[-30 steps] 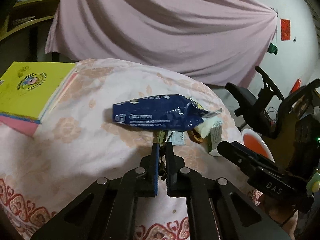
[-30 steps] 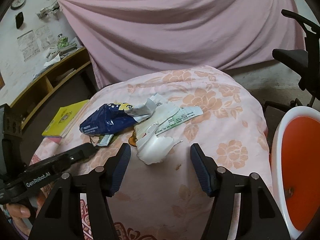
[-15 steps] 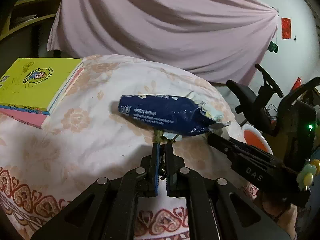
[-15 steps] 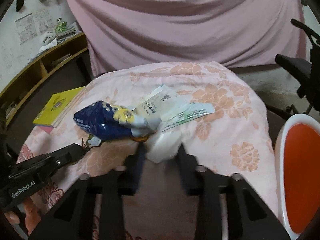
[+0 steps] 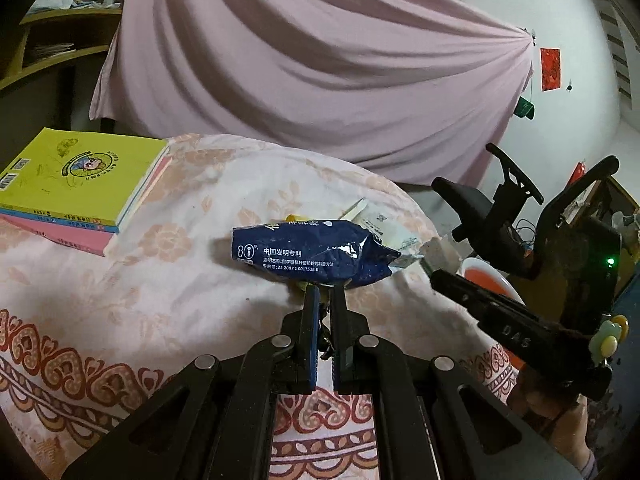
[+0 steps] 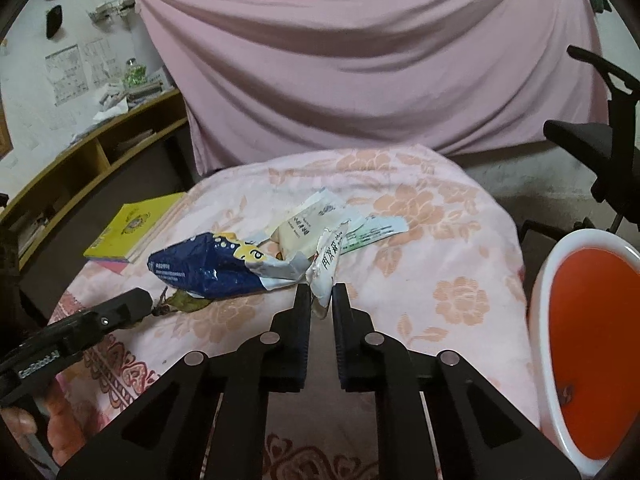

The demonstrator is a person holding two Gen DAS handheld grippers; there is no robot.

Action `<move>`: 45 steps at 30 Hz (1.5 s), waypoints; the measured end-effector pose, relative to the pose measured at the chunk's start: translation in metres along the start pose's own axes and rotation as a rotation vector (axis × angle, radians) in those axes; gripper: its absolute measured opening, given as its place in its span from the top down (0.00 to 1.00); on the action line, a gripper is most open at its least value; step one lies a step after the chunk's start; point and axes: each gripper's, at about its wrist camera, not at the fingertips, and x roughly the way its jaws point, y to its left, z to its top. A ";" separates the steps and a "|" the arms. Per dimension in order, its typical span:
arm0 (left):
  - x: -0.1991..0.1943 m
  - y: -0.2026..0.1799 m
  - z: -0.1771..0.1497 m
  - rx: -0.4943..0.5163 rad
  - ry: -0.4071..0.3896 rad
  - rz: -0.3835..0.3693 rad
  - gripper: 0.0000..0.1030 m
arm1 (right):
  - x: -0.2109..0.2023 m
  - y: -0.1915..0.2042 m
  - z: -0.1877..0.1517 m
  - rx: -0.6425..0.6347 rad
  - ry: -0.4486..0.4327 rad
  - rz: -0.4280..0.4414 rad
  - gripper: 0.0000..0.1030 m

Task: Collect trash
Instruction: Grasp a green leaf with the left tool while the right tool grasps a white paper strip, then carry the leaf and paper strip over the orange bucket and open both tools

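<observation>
The right gripper (image 6: pixel 321 295), wide open around the white torn wrapper (image 6: pixel 327 264) a second ago, now has its jaws pinched together on that wrapper's near end. The wrapper, earlier slumped flat on the floral cloth (image 6: pixel 432 264), now stands up from the pads. In the left view the blue snack bag (image 5: pixel 312 254) sits farther right, nearer the right gripper (image 5: pixel 440 278)

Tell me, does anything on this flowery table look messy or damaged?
Yes. A torn-open blue snack bag lies crumpled mid-table, with ripped white wrappers and a dried leaf around it, unlike the tidy yellow book.
</observation>
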 end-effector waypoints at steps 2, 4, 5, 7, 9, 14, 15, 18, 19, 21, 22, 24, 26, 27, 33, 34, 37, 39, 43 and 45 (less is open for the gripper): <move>0.002 -0.001 0.000 0.011 0.017 0.002 0.96 | -0.004 0.002 -0.001 -0.006 -0.009 0.012 0.91; 0.006 -0.002 -0.001 0.021 0.039 0.016 0.93 | -0.005 0.003 -0.001 -0.016 -0.011 0.021 0.91; 0.008 -0.003 -0.001 0.027 0.053 0.033 0.83 | -0.005 0.004 -0.001 -0.021 -0.011 0.021 0.91; 0.015 -0.004 -0.003 0.029 0.080 0.057 0.63 | -0.006 0.004 -0.002 -0.026 -0.009 0.022 0.91; 0.016 -0.003 -0.003 0.029 0.087 0.054 0.63 | -0.005 0.004 -0.001 -0.023 -0.005 0.020 0.91; 0.021 -0.001 -0.003 0.028 0.103 0.050 0.63 | 0.000 0.002 -0.002 -0.017 0.020 -0.001 0.91; 0.024 -0.003 -0.002 0.034 0.109 0.060 0.64 | 0.000 0.003 -0.003 -0.021 0.021 -0.003 0.91; 0.030 -0.005 0.001 0.052 0.126 0.080 0.91 | -0.001 0.006 -0.004 -0.035 0.019 -0.010 0.91; 0.031 -0.006 0.001 0.057 0.130 0.083 0.91 | -0.001 0.006 -0.004 -0.040 0.018 -0.012 0.91; 0.029 -0.007 0.001 0.065 0.120 0.078 0.95 | -0.002 0.007 -0.004 -0.048 0.014 -0.013 0.91; 0.027 -0.008 0.000 0.072 0.104 0.078 0.95 | -0.003 0.008 -0.005 -0.053 0.009 -0.015 0.91; 0.017 -0.011 0.000 0.087 0.059 0.086 0.96 | -0.008 0.010 -0.005 -0.065 -0.017 -0.020 0.91; 0.005 -0.018 -0.001 0.110 -0.002 0.081 0.96 | -0.014 0.013 -0.006 -0.077 -0.046 -0.018 0.91; -0.002 -0.021 -0.002 0.121 -0.035 0.074 0.96 | -0.018 0.015 -0.007 -0.082 -0.063 -0.014 0.91; -0.032 -0.042 -0.009 0.144 -0.207 -0.006 0.96 | -0.049 0.009 -0.011 -0.066 -0.218 0.036 0.91; -0.036 -0.048 -0.011 0.154 -0.237 -0.013 0.96 | -0.055 0.007 -0.011 -0.056 -0.247 0.048 0.91; -0.047 -0.065 -0.013 0.177 -0.316 -0.040 0.96 | -0.073 -0.001 -0.012 -0.042 -0.344 0.069 0.91; -0.052 -0.079 -0.014 0.213 -0.364 -0.045 0.96 | -0.086 -0.005 -0.012 -0.058 -0.410 0.063 0.91; -0.058 -0.112 -0.014 0.285 -0.440 -0.075 0.96 | -0.108 -0.011 -0.012 -0.098 -0.516 0.011 0.91; -0.057 -0.126 -0.013 0.311 -0.458 -0.093 0.96 | -0.120 -0.018 -0.012 -0.095 -0.566 -0.010 0.91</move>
